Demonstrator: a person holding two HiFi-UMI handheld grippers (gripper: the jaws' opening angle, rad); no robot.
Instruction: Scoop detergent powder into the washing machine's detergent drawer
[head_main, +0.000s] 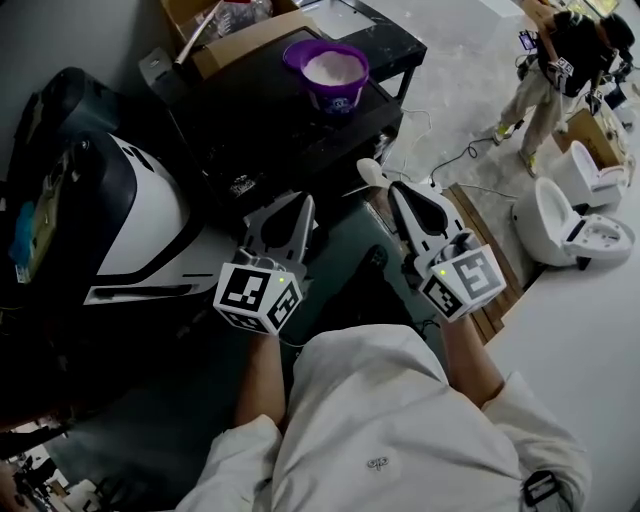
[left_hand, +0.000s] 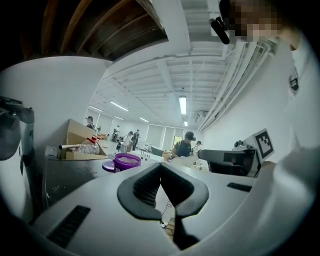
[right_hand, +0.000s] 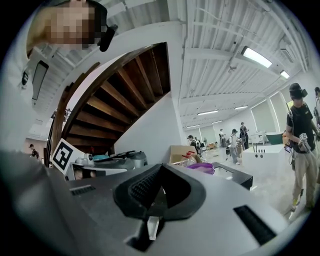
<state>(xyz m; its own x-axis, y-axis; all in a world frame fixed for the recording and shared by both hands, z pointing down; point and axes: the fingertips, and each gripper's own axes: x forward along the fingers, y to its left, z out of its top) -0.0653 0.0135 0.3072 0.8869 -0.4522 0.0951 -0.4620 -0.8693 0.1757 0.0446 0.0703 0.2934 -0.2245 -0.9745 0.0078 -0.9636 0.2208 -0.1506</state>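
A purple tub (head_main: 335, 70) of white detergent powder stands on a black cart (head_main: 290, 130) ahead of me; the same tub (left_hand: 126, 161) shows in the left gripper view. The white and black washing machine (head_main: 140, 215) is at the left. My left gripper (head_main: 305, 203) hangs shut and empty in front of the cart, its tips touching (left_hand: 161, 166). My right gripper (head_main: 392, 192) is beside it on the right, shut on the handle of a small white scoop (head_main: 368, 177). A pale strip of that handle (right_hand: 152, 227) shows between the jaws, whose tips (right_hand: 161, 167) are shut.
A cardboard box (head_main: 240, 35) with a bottle sits at the cart's back. White toilets (head_main: 565, 225) stand on the floor at the right, a person (head_main: 560, 70) walks beyond them, and a cable (head_main: 470, 155) runs across the floor. A wooden pallet (head_main: 490, 250) lies below my right gripper.
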